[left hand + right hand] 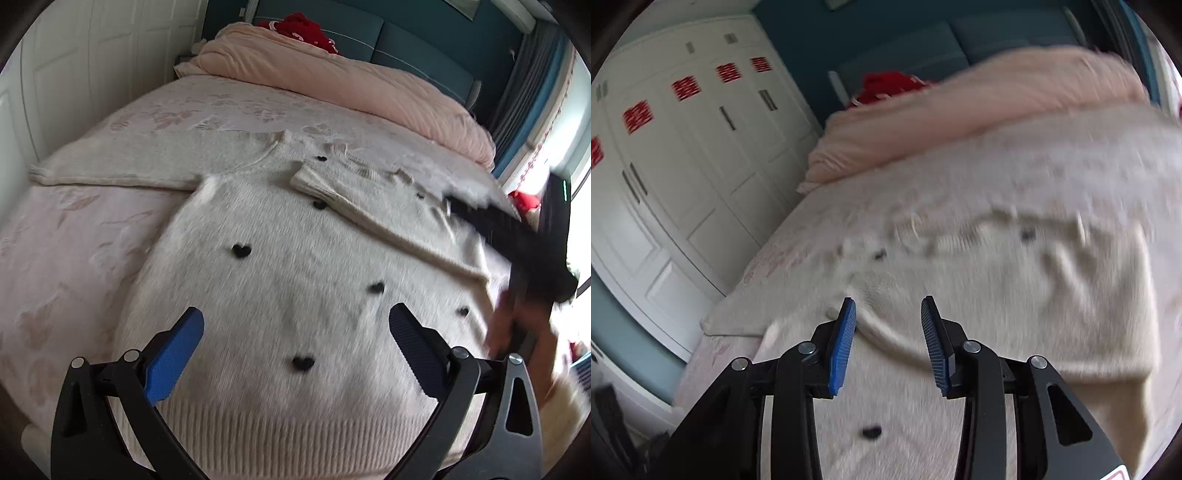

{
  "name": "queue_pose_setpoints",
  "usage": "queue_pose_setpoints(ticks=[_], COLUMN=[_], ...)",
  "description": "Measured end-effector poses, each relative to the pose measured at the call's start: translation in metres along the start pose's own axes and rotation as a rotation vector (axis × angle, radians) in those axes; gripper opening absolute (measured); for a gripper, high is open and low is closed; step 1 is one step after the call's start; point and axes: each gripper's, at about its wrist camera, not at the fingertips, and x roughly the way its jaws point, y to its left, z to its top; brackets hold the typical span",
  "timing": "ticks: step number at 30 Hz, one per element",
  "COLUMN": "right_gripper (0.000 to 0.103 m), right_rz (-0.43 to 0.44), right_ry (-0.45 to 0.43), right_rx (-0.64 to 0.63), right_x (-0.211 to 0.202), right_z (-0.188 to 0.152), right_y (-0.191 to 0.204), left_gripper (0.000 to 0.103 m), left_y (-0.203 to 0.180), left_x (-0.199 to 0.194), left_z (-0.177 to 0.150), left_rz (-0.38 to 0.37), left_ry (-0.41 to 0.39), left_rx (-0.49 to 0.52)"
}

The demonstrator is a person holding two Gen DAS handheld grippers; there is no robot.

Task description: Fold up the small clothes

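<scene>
A fuzzy cream sweater (280, 266) lies flat on the bed (74, 236), front up, dotted with small black hearts (241, 250). Its hem, ribbed, is nearest the left gripper (295, 347). One sleeve (122, 166) stretches straight out to the side over the pink bedspread; the other sleeve (354, 206) is folded across the chest, its ribbed cuff near the neckline. The left gripper hovers above the lower body of the sweater, fingers wide apart and holding nothing. The right gripper (888, 339) is over the sweater (960, 302) too, fingers parted and empty; its view is blurred. A pink duvet (332, 81) lies bunched at the head of the bed.
</scene>
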Motion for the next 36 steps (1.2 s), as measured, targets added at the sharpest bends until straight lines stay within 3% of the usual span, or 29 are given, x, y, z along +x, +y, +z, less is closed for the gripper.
queue_pose_setpoints(ticks=[4,7,10,12,13,14,15,16,17,18,19,21,23,25,27,28,30,32,36], right_gripper=[0.046,0.047,0.047,0.049,0.049,0.049,0.049,0.049,0.047,0.023,0.008,0.008,0.008,0.007,0.005,0.005,0.006,0.009,0.013], right_rz=[-0.074,-0.108,-0.077,-0.062,-0.05,-0.039,-0.029,-0.022,-0.017,-0.012,-0.017,-0.003,-0.017,-0.093,-0.166,-0.148,-0.163,-0.196,-0.325], right_ry=[0.015,0.005,-0.027,-0.031,-0.034,-0.038,-0.048,-0.066,-0.089,-0.115,-0.135,-0.212,-0.249,-0.164,-0.004,-0.025,-0.046,-0.048,-0.142], right_rx=[0.157,0.282,0.404,0.446,0.469,0.493,0.518,0.535,0.541,0.531,0.513,0.463,0.396,0.358,0.408,0.42,0.405,0.372,0.213], right_x=[-0.023,-0.037,-0.039,-0.031,-0.026,-0.024,-0.02,-0.017,-0.018,-0.02,-0.019,-0.035,-0.047,-0.032,-0.003,-0.004,-0.016,-0.028,-0.064], right_z=[-0.031,-0.035,-0.034,-0.028,-0.025,-0.027,-0.024,-0.02,-0.014,-0.007,0.003,0.022,0.028,0.021,0.002,-0.002,0.008,0.015,0.012], right_y=[-0.052,-0.09,-0.118,-0.132,-0.137,-0.15,-0.154,-0.159,-0.162,-0.163,-0.161,-0.151,-0.146,-0.156,-0.181,-0.183,-0.173,-0.157,-0.112], left_gripper=[0.098,0.098,0.098,0.096,0.081,0.055,0.042,0.013,0.01,0.01,0.01,0.01,0.01,0.011,0.011,0.011,0.013,0.014,0.016], left_y=[0.009,0.011,0.003,0.0,0.0,-0.001,-0.002,-0.003,-0.005,-0.009,-0.013,-0.023,-0.025,-0.017,0.0,0.004,0.01,0.007,-0.001], left_x=[0.052,0.101,0.145,0.18,0.189,0.2,0.208,0.212,0.213,0.206,0.196,0.17,0.156,0.164,0.194,0.206,0.205,0.203,0.204], left_z=[0.046,0.084,0.108,0.116,0.118,0.12,0.122,0.124,0.129,0.135,0.14,0.151,0.153,0.144,0.126,0.118,0.108,0.107,0.109], left_rz=[-0.093,-0.166,-0.177,-0.122,-0.109,-0.113,-0.137,-0.14,-0.169,-0.177,-0.185,-0.216,-0.207,-0.164,-0.098,-0.078,-0.124,-0.12,-0.108], left_ry=[0.049,0.076,0.1,0.137,0.151,0.173,0.194,0.2,0.189,0.155,0.115,0.019,-0.024,-0.005,0.093,0.135,0.073,0.066,0.057], left_rx=[-0.08,-0.201,-0.266,-0.298,-0.314,-0.335,-0.345,-0.344,-0.333,-0.318,-0.296,-0.228,-0.18,-0.164,-0.177,-0.186,-0.193,-0.187,-0.156])
